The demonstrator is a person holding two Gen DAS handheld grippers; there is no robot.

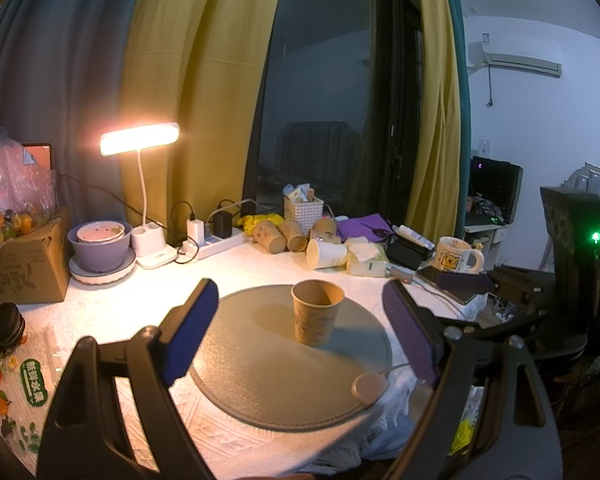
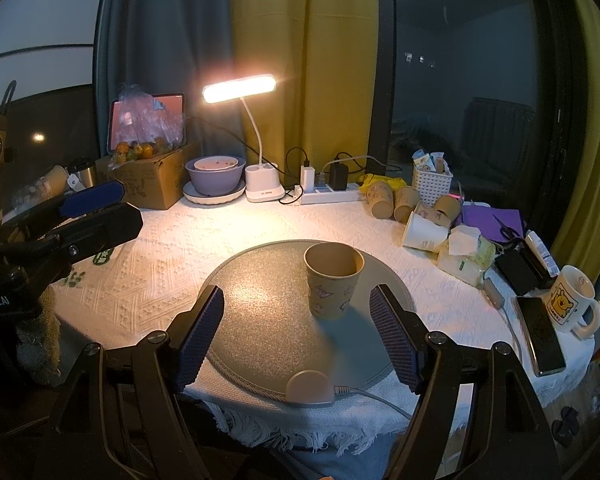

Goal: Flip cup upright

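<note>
A brown paper cup (image 1: pixel 317 312) stands upright, mouth up, on the round grey mat (image 1: pixel 260 376). It also shows in the right wrist view (image 2: pixel 333 280) on the same mat (image 2: pixel 260 320). My left gripper (image 1: pixel 300 340) is open and empty, its blue-padded fingers well apart, short of the cup on either side. My right gripper (image 2: pixel 298 340) is open and empty too, just short of the cup. The left gripper's fingers (image 2: pixel 96 196) show at the left edge of the right wrist view.
Several paper cups (image 2: pixel 412 208) lie tipped at the back right by a white basket (image 2: pixel 432 184). A lit desk lamp (image 2: pixel 256 140), power strip (image 2: pixel 332 194), purple bowl (image 2: pixel 214 178) and cardboard box (image 2: pixel 152 180) line the back. A mug (image 2: pixel 572 300) and phone (image 2: pixel 540 336) sit right.
</note>
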